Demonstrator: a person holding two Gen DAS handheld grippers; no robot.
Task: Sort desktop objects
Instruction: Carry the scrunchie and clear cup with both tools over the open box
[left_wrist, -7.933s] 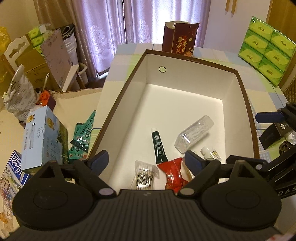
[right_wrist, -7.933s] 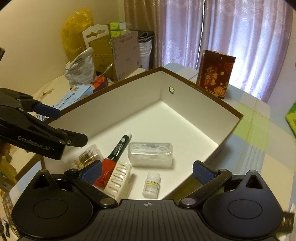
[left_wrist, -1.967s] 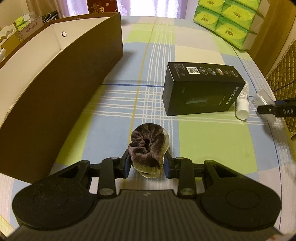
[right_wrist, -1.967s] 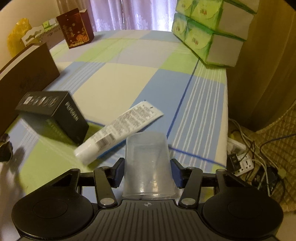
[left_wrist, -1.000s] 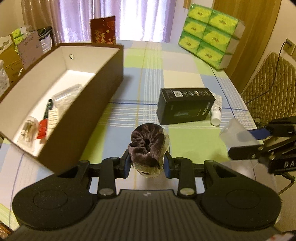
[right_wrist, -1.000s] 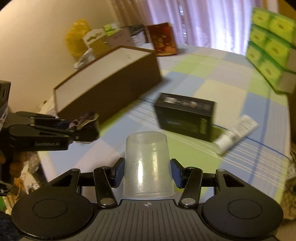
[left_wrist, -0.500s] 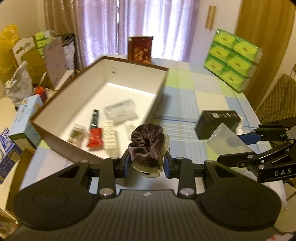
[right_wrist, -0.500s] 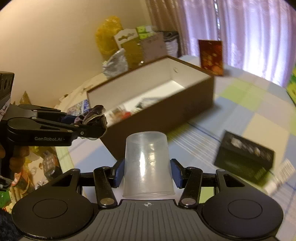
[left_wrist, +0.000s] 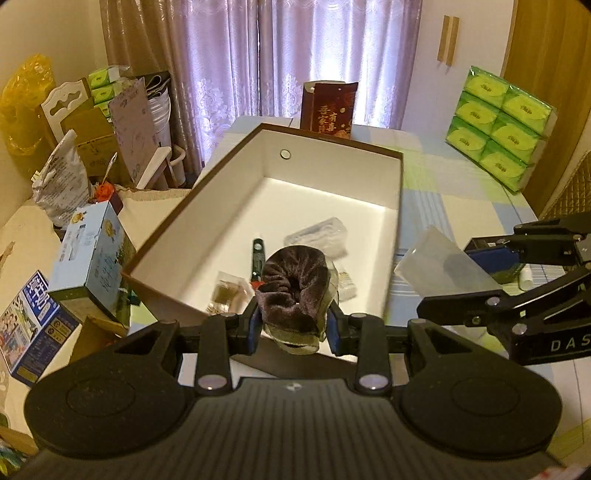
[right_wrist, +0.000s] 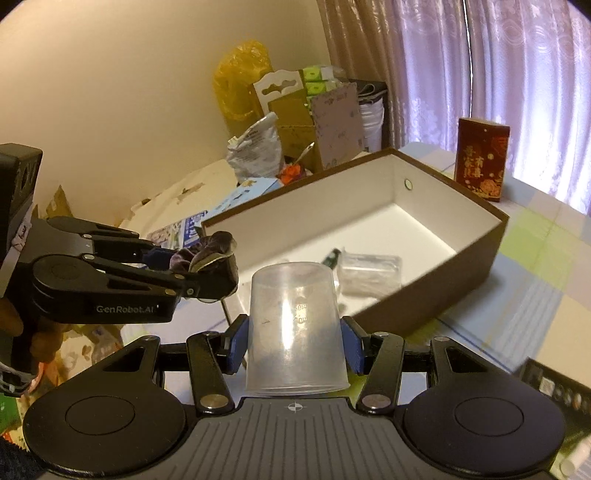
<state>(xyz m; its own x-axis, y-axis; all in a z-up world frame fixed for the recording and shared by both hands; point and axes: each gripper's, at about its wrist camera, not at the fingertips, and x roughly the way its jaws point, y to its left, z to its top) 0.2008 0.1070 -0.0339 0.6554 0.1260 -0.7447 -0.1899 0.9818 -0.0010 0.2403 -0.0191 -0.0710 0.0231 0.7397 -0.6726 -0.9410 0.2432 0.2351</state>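
Observation:
My left gripper (left_wrist: 294, 325) is shut on a dark brown velvet scrunchie (left_wrist: 293, 284), held above the near end of the brown box (left_wrist: 221, 173) with a white inside. My right gripper (right_wrist: 295, 345) is shut on an upside-down clear plastic cup (right_wrist: 295, 328), in front of the box's near long side (right_wrist: 443, 291). In the left wrist view the cup (left_wrist: 443, 267) hangs to the right of the box. The right wrist view shows the scrunchie (right_wrist: 207, 254) over the box's left corner. Inside the box lie a dark green tube (left_wrist: 257, 254), a clear packet (left_wrist: 317, 236) and small bags.
A red gift box (left_wrist: 327, 110) stands behind the brown box. Green tissue packs (left_wrist: 498, 133) sit at the far right. A black box (right_wrist: 557, 384) and a white tube (left_wrist: 526, 275) lie on the checked cloth. A blue carton (left_wrist: 88, 266) and clutter crowd the left side.
Both grippers have swung left from the table's right side toward the brown box, carrying the scrunchie and the cup. The box is now closer and straight ahead of both.

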